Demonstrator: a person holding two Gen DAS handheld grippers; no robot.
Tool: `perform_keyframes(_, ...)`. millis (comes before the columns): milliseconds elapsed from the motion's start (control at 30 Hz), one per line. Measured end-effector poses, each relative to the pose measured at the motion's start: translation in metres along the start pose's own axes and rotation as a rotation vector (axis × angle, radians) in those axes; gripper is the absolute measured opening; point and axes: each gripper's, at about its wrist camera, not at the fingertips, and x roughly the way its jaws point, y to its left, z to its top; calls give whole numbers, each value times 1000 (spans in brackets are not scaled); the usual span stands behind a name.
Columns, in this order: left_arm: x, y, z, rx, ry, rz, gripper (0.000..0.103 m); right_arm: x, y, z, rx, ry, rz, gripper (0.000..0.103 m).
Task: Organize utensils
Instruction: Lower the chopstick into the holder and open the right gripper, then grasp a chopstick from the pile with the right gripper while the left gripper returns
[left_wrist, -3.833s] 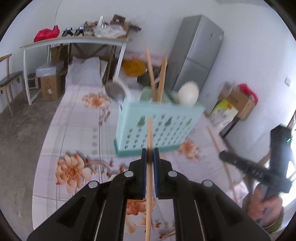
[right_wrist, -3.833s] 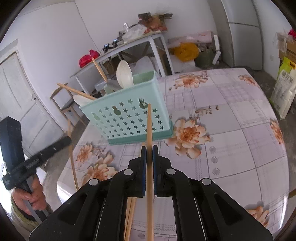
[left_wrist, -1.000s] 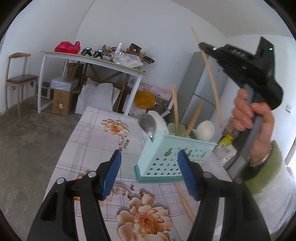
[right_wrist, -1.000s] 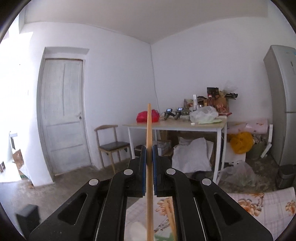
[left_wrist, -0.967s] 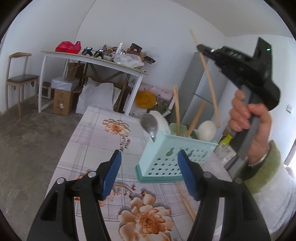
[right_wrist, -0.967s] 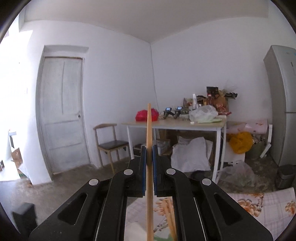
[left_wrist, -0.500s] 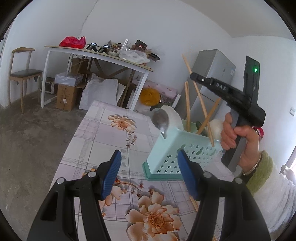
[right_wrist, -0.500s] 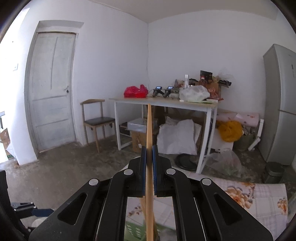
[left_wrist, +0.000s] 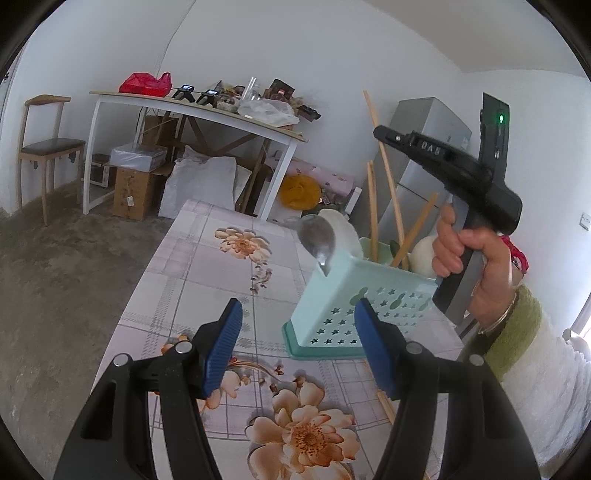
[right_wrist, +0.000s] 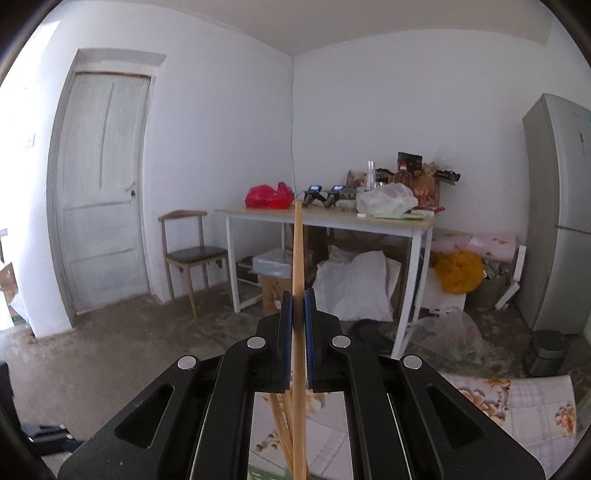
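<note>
A mint green utensil basket stands on the floral table. It holds a metal spoon, a white spoon and wooden chopsticks. My left gripper is open and empty, low in front of the basket. My right gripper is shut on a wooden chopstick held upright. In the left wrist view this chopstick reaches down into the basket, with the right gripper above it. A loose chopstick lies on the table by the basket.
A white side table with clutter stands at the back, with boxes and bags under it. A wooden chair is at the left, a grey fridge at the right. A door shows in the right wrist view.
My left gripper let go of its chopstick and opened. My right gripper rose over the basket and has lowered its chopstick down into it.
</note>
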Motion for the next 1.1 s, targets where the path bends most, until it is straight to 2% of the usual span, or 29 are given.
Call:
perform_keyframes(300,4,0,0,0,8,-8,61,-11,-12,-12,21,19,-25,5)
perform_keyframes(467,1,-1,0,7,6,-5,61,-40,-13,-18,14,12,-42,5)
perform_keyframes(667,6,-8,-3,25,48,-2,61,-79,-13,-31,-1,42,-89,8)
perform_keyframes(700,7,-11,-4,33,57,-6,61,-83,-13,-31,0,44,-94,10)
perform_keyframes(767,10,-18,-6,49,73,-12,61,-97,-15,-32,13,42,-110,24)
perform_keyframes(833,12,-24,-8,63,88,-17,61,-113,-18,-33,38,30,-115,31)
perform_keyframes(1100,22,-42,-25,108,171,-23,61,-164,-26,-47,147,40,-155,41)
